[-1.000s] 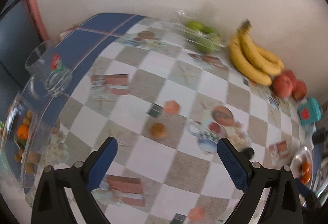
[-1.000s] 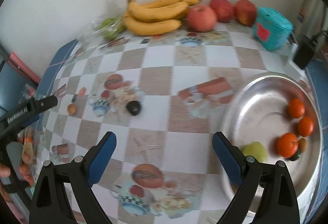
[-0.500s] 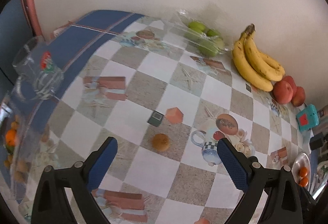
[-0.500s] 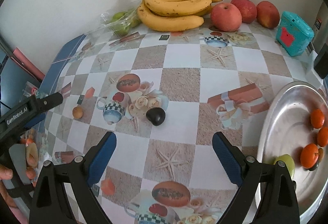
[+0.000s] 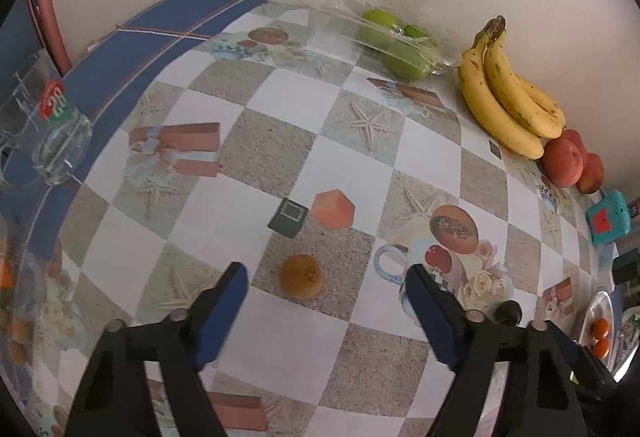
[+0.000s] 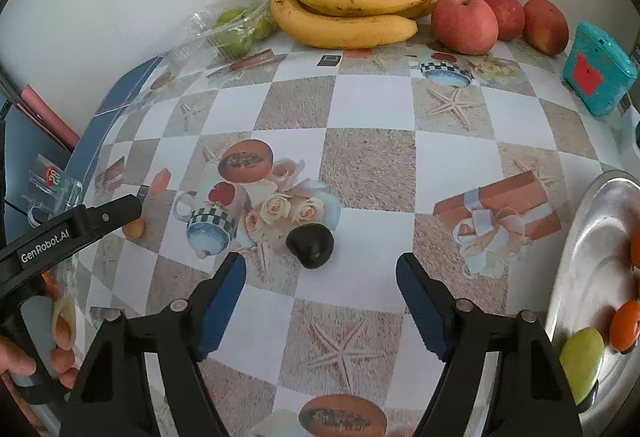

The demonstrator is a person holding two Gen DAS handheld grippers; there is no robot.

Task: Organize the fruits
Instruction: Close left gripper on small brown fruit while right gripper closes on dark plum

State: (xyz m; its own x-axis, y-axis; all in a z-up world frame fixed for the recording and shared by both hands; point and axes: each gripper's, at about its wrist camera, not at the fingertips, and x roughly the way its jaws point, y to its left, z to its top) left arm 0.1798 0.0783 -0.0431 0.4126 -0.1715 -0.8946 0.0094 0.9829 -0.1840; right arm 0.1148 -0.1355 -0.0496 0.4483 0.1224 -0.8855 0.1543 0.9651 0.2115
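Observation:
In the left wrist view a small orange-brown fruit (image 5: 301, 275) lies on the checked tablecloth (image 5: 280, 109). My left gripper (image 5: 326, 277) stands over it with the jaws closing; the fruit sits between the blue fingertips, nearer the left one, and neither pad touches it. In the right wrist view a dark, almost black fruit (image 6: 310, 245) lies just beyond the tips of my right gripper (image 6: 320, 265). Its jaws are also closing, with nothing pressed between the pads. A metal plate (image 6: 584, 237) at the right holds oranges (image 6: 626, 325) and a green fruit (image 6: 582, 361).
Bananas (image 6: 352, 9), red apples (image 6: 464, 19) and bagged green fruits (image 6: 236, 33) line the wall. A teal box (image 6: 600, 69) stands at the back right. A glass mug (image 5: 52, 125) is at the table's left edge. A hand (image 6: 24, 361) holds the left tool.
Both grippers have come down closer to the table and their jaws have narrowed. The right view has shifted left from the plate onto the dark fruit; the orange-brown fruit now lies between the left fingertips.

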